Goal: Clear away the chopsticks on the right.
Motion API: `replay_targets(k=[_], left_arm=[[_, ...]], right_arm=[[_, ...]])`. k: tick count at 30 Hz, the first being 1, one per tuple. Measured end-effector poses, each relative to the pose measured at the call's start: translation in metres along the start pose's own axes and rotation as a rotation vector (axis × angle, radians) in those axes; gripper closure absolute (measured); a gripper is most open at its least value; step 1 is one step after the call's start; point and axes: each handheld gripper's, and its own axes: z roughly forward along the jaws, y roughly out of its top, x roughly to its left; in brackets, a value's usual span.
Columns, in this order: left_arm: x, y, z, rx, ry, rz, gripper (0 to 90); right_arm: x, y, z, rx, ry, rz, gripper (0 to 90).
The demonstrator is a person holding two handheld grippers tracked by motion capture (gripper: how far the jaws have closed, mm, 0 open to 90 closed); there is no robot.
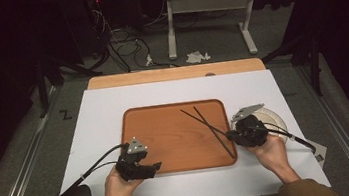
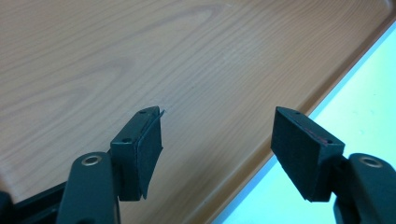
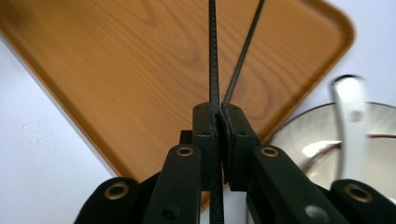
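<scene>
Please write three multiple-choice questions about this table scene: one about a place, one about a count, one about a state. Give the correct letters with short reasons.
1. Where does the plate stand?
A. on the tray
B. on the white sheet, right of the tray
C. on the floor

2. How many chopsticks does the right gripper hold?
A. one
B. two
C. four

3. How are the jaws of the left gripper?
A. open, nothing between
B. shut on a spoon
C. shut on a chopstick

Answers: 1 B, the plate sits beside the tray edge. 2 B, two dark sticks leave the closed jaws. 3 A, bare tray wood shows between the pads.
</scene>
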Motion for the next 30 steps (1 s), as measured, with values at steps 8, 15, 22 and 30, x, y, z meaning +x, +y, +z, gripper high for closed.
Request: replay_targets(k=[8,15,22,30], left_arm=[[0.0,0.0,0.0,0.0,0.0,-0.002,33.5],[-0.001,0.0,0.001,0.0,0.001,-0.001,33.5],[-0.002,0.0,-0.001,-0.009,0.001,-0.001,33.6],[-0.002,-0.001,-0.004,-0.024,0.008,0.01,33.7]], right_arm=[[0.007,0.003,0.029,0.082,-0.038,0.018,86.0],[0.013,0.002,0.05,0.132,-0.009,0.019,85.5],[0.017,-0.003,0.06,0.161,-0.005,-0.006,85.2],[0.024,-0.011,0.054,0.17,-0.028,-0.037,80.8]])
